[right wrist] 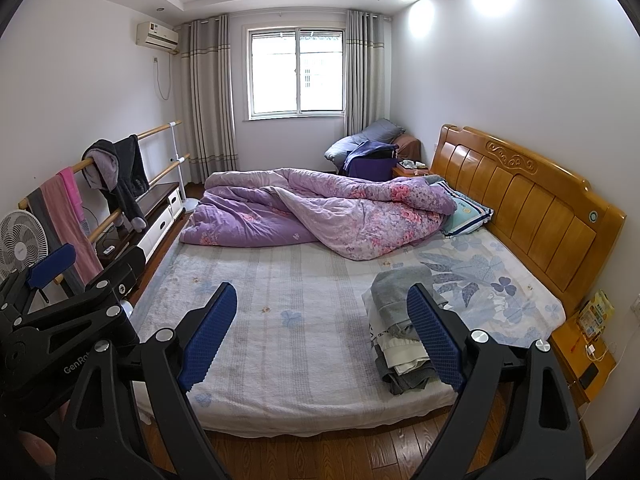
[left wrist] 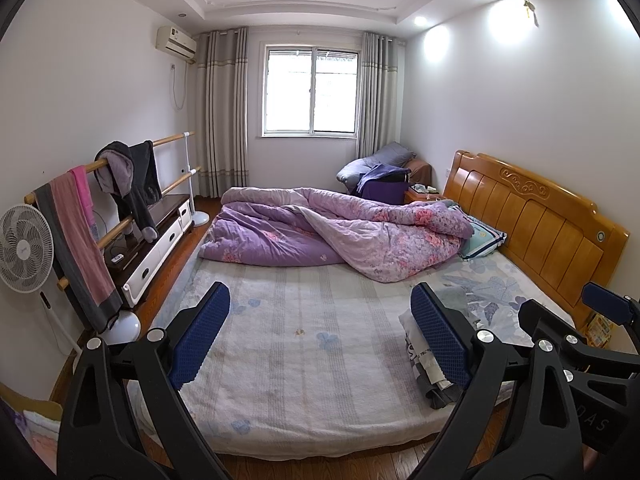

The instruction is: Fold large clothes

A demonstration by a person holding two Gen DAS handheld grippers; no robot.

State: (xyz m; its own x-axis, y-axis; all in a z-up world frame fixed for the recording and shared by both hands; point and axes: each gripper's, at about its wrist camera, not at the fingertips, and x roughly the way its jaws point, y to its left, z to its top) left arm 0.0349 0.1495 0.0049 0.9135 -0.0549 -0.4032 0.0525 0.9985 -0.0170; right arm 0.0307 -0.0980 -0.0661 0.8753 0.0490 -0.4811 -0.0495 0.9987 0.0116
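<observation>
A stack of folded clothes (right wrist: pixel 400 328), grey on top with white and dark layers below, lies on the near right of the bed (right wrist: pixel 288 344). It also shows in the left wrist view (left wrist: pixel 430 372), partly behind my finger. My left gripper (left wrist: pixel 320 336) is open and empty, held above the bed's near edge. My right gripper (right wrist: pixel 320 336) is open and empty, just right of the left one; the stack sits behind its right finger (right wrist: pixel 436 340). Each gripper shows at the edge of the other's view.
A crumpled purple floral quilt (right wrist: pixel 320 216) covers the far half of the bed. A wooden headboard (right wrist: pixel 528 204) is on the right. A rail with hanging clothes (left wrist: pixel 120 184), a fan (left wrist: pixel 24 248) and a low cabinet (left wrist: pixel 156 240) stand along the left wall. A bedside table (right wrist: pixel 580 348) stands at the right.
</observation>
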